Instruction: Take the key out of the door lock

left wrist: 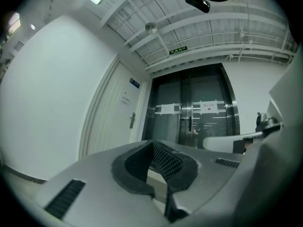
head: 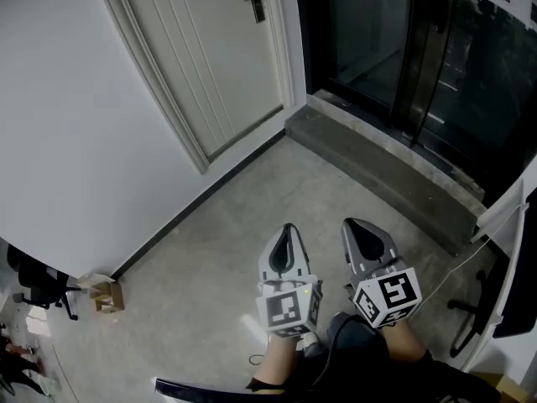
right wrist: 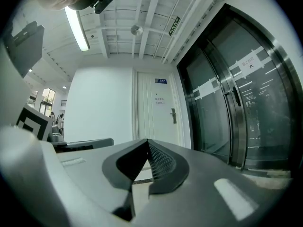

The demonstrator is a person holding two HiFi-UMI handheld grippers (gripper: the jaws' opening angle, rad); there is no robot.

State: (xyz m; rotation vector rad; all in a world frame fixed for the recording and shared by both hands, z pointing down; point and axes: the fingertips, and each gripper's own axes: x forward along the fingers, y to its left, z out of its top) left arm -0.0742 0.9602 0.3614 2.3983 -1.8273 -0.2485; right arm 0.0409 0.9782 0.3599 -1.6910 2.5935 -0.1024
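A white door [head: 210, 57] stands shut at the far end of the floor, with a dark lock plate and handle [head: 255, 0] near its right edge. At this distance no key can be made out. The same handle [left wrist: 133, 120] shows small in the left gripper view, and the handle [right wrist: 173, 116] shows small in the right gripper view too. My left gripper [head: 289, 227] and right gripper [head: 349, 223] are held side by side low in front of me, far from the door. Both point toward it. The left gripper [left wrist: 152, 142] and the right gripper [right wrist: 147, 141] each have tips together and nothing between them.
Dark glass double doors [head: 419, 49] stand to the right of the white door behind a raised concrete step [head: 377, 162]. A white wall [head: 75, 141] runs along the left. A small cardboard box [head: 106, 296] and a black chair [head: 38, 284] sit at lower left. White furniture with a cable [head: 503, 225] is at the right.
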